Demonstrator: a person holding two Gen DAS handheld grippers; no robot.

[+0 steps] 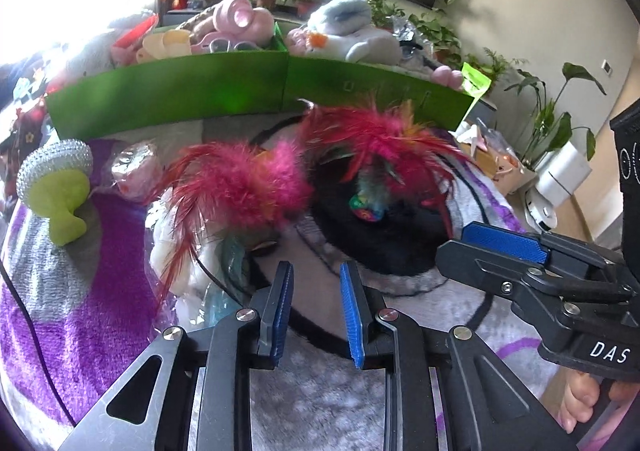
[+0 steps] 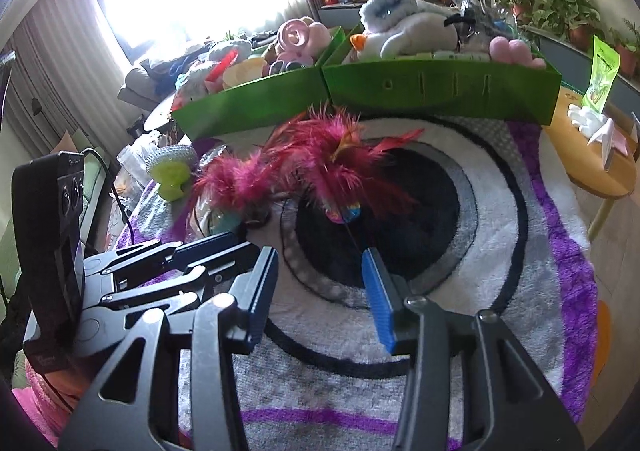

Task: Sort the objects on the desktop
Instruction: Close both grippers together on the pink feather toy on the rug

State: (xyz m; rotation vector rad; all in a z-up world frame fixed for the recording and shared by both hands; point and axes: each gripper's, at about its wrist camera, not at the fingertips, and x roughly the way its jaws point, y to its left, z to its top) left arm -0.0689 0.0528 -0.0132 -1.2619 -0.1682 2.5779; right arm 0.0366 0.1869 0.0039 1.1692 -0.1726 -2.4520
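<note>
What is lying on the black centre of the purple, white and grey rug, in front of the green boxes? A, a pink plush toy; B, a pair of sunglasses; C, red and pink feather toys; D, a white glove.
C: the red and pink feather toys spread across the rug's black centre, just before the green boxes.

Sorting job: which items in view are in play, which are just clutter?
In play: feather toys, green bins, left gripper, right gripper.
Clutter: potted plants, yellow side table, lime-handled scrubber, patterned rug.
</note>
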